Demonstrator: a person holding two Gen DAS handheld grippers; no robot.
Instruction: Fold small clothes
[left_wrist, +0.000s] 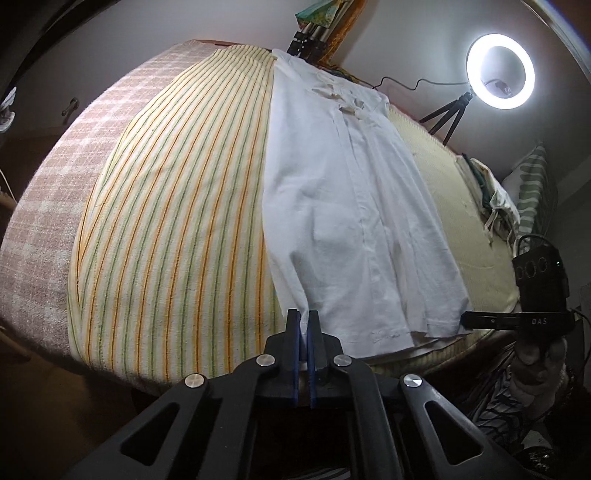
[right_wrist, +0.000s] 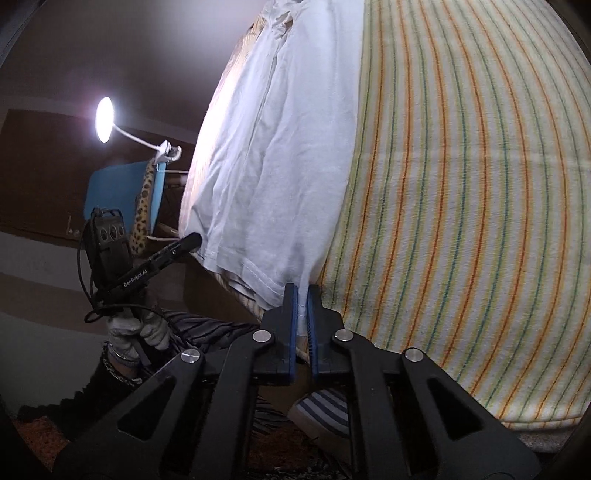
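Now the white cotton shirt (left_wrist: 354, 206) lies flat on the bed's yellow-and-green striped towel (left_wrist: 177, 229), its near hem corners pinched at six o'clock by the closed jaws of the left gripper (left_wrist: 303, 325) and the right gripper (right_wrist: 302, 302).

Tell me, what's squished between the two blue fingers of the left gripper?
The white garment's bottom corner, pinched by the left gripper, in the left wrist view.

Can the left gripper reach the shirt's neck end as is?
Probably not: the left gripper is shut on the near hem of the white shirt, and the neck end lies at the far end. Nothing blocks the way.
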